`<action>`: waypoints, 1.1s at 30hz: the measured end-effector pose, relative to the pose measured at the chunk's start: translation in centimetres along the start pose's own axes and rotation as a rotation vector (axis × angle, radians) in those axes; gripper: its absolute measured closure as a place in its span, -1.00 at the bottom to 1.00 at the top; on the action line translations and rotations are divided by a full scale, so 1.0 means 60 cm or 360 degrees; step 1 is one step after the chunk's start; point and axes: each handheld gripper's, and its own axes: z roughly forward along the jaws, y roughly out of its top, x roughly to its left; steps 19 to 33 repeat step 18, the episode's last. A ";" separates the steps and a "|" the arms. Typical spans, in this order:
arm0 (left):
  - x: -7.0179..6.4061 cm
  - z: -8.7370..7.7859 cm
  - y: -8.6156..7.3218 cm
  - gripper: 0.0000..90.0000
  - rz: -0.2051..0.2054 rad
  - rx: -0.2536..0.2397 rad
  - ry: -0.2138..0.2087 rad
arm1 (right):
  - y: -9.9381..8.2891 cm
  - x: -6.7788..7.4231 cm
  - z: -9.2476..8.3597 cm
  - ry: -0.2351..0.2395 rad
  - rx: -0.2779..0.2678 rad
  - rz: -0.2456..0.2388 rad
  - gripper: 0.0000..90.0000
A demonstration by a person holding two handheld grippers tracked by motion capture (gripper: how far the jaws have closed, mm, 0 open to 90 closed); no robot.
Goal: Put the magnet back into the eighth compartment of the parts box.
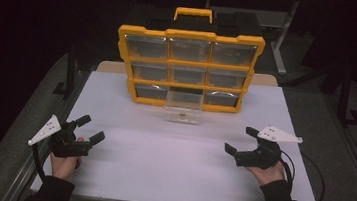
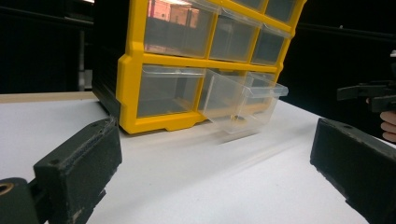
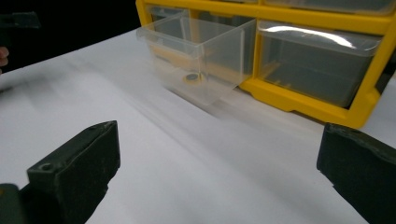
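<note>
Nearest to us, at the front edge of the tabletop [image 1: 178, 176], we hold both tools low and well apart, each with its jaws spread and nothing between them. The left tool [image 1: 90, 129] sits at the left side, the right tool [image 1: 240, 141] at the right, and both point inward and forward toward the middle.

Farther out, between the two and ahead of them, is the clear drawer [image 1: 183, 107]. It is drawn out of the bottom middle slot of the yellow organizer [image 1: 192, 35] and juts toward us, its front tipped down onto the tabletop. A small dark item [image 3: 191, 77] lies on the drawer floor; we cannot tell what it is.

From the left tool the drawer lies ahead and to the right [image 2: 243, 105]; from the right tool it lies ahead and to the left [image 3: 198, 58]. Its long axis runs straight from the organizer toward us, so a push along that line would send it home, and a reach into it must come from above its open top. We judge the two tools about equally near it, with the right one perhaps slightly closer.

Behind, the other drawers sit shut in their slots.
</note>
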 end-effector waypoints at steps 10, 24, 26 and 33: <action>0.000 0.001 0.000 -0.96 -0.0002 -0.0002 -0.0005 | -0.031 -0.007 -0.028 -0.0046 -0.0097 0.0012 -1.00; -0.001 0.002 0.001 -0.96 -0.0002 -0.0006 -0.0008 | -0.036 -0.011 -0.040 -0.0072 -0.0139 0.0027 -1.00; -0.001 0.002 0.001 -0.96 -0.0002 -0.0006 -0.0008 | -0.036 -0.011 -0.040 -0.0072 -0.0139 0.0027 -1.00; -0.001 0.002 0.001 -0.96 -0.0002 -0.0006 -0.0008 | -0.036 -0.011 -0.040 -0.0072 -0.0139 0.0027 -1.00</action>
